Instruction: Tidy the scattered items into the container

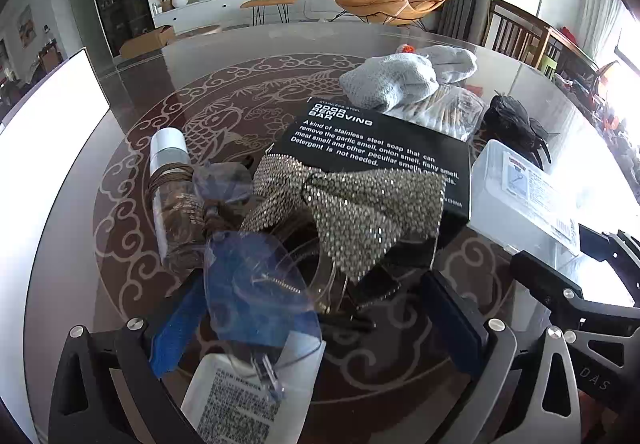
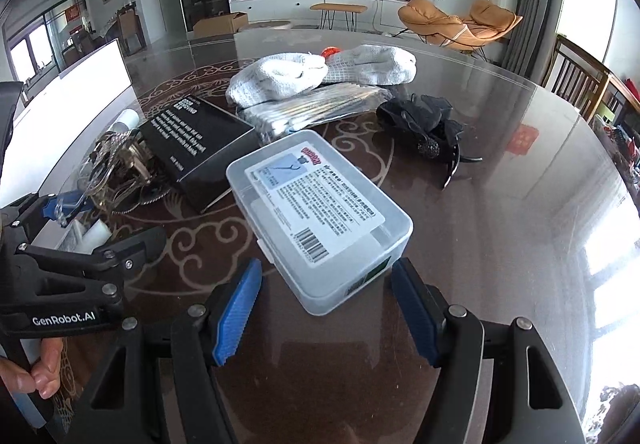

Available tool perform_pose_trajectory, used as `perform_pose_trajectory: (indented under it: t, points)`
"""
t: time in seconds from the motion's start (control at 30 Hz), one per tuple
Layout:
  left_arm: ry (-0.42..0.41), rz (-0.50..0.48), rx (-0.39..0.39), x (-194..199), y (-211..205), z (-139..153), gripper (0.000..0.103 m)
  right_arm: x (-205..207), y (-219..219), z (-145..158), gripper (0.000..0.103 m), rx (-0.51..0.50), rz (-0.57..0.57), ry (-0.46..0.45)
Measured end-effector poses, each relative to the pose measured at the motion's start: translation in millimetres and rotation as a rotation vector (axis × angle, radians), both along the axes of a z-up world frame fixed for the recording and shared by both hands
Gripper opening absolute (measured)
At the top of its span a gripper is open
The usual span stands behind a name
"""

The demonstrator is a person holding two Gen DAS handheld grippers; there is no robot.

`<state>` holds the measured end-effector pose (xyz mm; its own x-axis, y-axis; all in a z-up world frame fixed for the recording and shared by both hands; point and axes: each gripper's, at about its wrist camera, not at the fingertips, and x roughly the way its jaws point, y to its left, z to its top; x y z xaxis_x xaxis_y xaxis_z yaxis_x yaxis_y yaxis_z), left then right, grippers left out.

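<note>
Gripping nothing: right gripper jaws apart around clear plastic box; left gripper jaws apart beside blue-lensed glasses. Risking box skidding across glass desk.

black box, blue-tinted glasses, grey socks

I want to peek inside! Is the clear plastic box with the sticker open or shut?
Shut. The clear plastic box has its lid flat on top, label facing up, lying on the glass table.
</note>
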<state>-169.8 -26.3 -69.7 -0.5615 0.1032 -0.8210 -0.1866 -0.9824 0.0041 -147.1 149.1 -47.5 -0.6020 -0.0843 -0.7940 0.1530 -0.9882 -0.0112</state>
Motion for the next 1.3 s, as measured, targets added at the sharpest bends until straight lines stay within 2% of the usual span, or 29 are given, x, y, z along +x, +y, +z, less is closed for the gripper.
perform_pose_trajectory:
  t: [0.47, 1.3]
  points:
    - [0.011, 0.029, 0.005, -24, 10, 1, 0.103, -37, 5, -3, 0.071, -0.008, -0.076, 0.003]
    - [0.011, 0.030, 0.006, -24, 10, 1, 0.103, -38, 6, -3, 0.071, -0.008, -0.081, 0.004]
